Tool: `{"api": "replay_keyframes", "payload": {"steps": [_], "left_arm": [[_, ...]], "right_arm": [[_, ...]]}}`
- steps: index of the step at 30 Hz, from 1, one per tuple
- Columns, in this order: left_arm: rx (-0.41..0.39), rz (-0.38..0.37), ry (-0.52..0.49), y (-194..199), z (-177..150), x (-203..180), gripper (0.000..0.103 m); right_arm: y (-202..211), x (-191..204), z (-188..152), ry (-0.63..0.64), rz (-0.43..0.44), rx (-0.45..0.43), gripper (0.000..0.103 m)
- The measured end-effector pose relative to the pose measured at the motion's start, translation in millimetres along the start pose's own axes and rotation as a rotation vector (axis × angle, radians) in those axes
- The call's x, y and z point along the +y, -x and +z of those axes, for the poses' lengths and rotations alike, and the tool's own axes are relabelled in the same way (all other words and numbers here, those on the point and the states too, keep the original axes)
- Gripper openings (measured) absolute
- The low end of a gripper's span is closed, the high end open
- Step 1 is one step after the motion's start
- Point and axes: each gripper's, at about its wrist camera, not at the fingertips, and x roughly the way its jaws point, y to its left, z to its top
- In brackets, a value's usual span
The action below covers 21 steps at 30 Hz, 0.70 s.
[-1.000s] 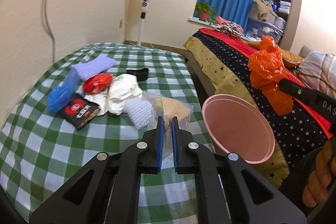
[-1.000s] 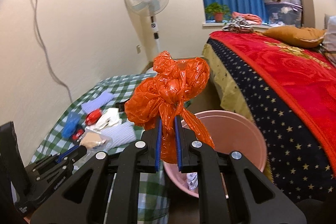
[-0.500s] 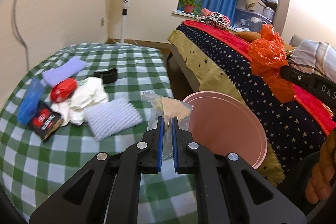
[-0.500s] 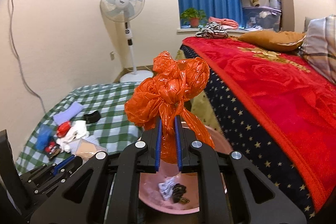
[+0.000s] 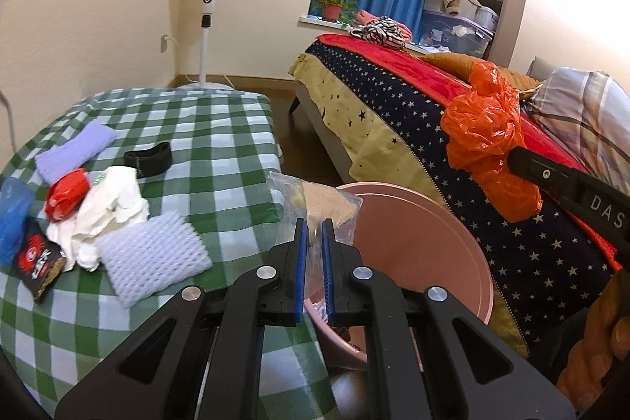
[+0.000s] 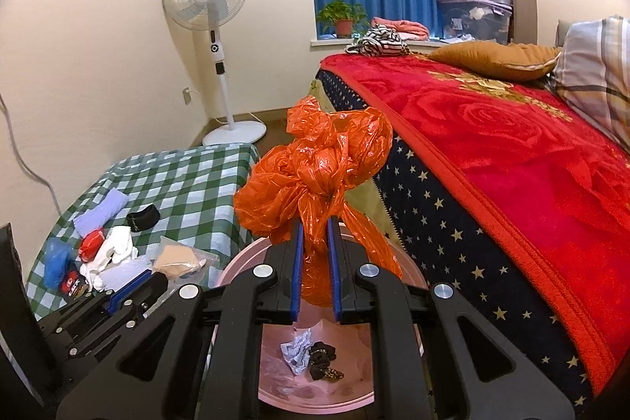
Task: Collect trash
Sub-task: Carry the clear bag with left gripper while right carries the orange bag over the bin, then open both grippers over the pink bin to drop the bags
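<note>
Hidden and cut-off bits

Below the left jaws, the black gripper arms cover the near side of the pink bin (image 5: 417, 247). Between the right jaws, the bottom of the orange bag (image 6: 315, 184) is hidden. Under them, the dark scrap (image 6: 323, 361) in the bin is too small to tell (maybe a wrapper). The hand (image 5: 602, 337) is cut off.

A green-checked surface (image 5: 204, 128) is carrying a pile near its left edge: a lavender cloth (image 5: 75, 152), a black band (image 5: 149, 158), a red wad (image 5: 66, 193), white crumpled bags (image 5: 110, 213), a white foam net (image 5: 153, 258), a blue bag (image 5: 13, 219) and a black snack packet (image 5: 37, 260).
</note>
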Motion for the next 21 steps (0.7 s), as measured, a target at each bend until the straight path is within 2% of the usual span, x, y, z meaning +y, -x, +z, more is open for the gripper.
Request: {"api": "replay_keyframes", "payload": {"steps": [16,19,21], "left_arm": [[0.032,-0.050,-0.022,-30.6,4.2,-13.0,0.008],[0.044,-0.072,-0.024,-35.4,4.1,-14.5,0.008],[0.070,-0.088,-0.027,-41.1,3.1,-16.0,0.012]], "right_arm": [[-15.3,-8.5,1.4,-0.051,-0.022,0.022,0.013],[-16.0,-10.3,1.6,-0.061,-0.037,0.024,0.017],[-16.4,-12.7,0.7,-0.073,-0.052,0.028,0.032]]}}
